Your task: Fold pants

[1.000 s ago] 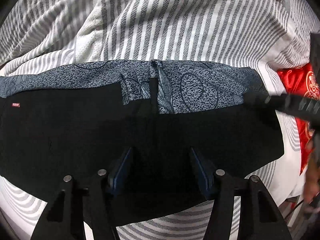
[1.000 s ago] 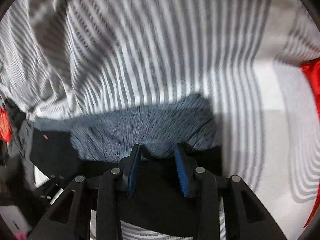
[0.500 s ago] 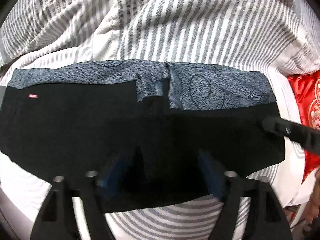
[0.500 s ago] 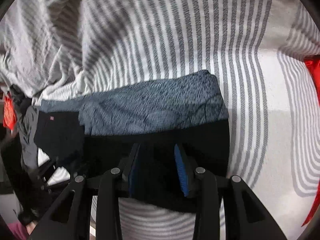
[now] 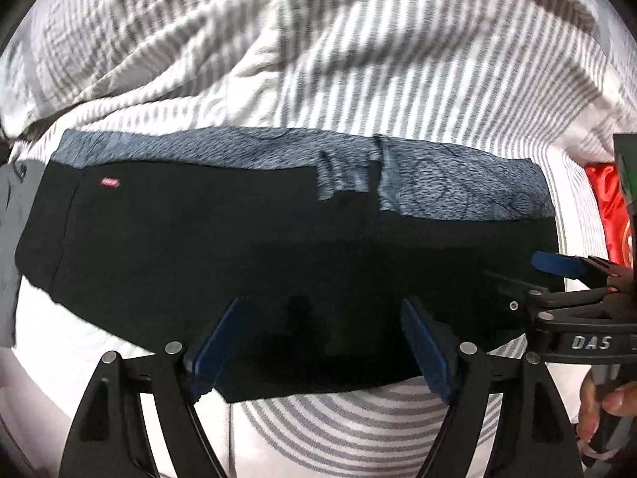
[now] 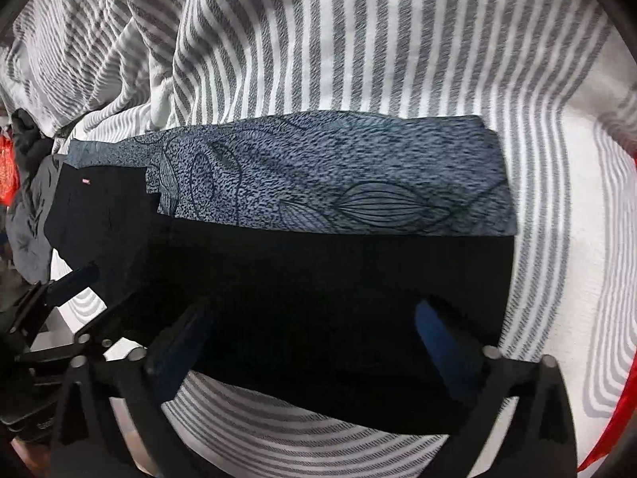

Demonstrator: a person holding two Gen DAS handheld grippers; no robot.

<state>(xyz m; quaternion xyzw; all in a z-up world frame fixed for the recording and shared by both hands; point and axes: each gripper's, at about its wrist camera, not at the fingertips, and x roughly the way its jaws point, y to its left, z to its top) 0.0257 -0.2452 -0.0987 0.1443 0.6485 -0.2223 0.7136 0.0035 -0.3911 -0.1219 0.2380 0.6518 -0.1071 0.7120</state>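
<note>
Pointing down over the pants: left tool, jaws apart.

Both tongs point down, left tongs spread wide, right tongs opening, nothing gripped.

The red cloth is cut off at the edge; its pattern unreadable.

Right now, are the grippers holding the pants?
Left gripper: open, holding nothing, above the pants.
Right gripper: opening, nothing gripped.
</note>
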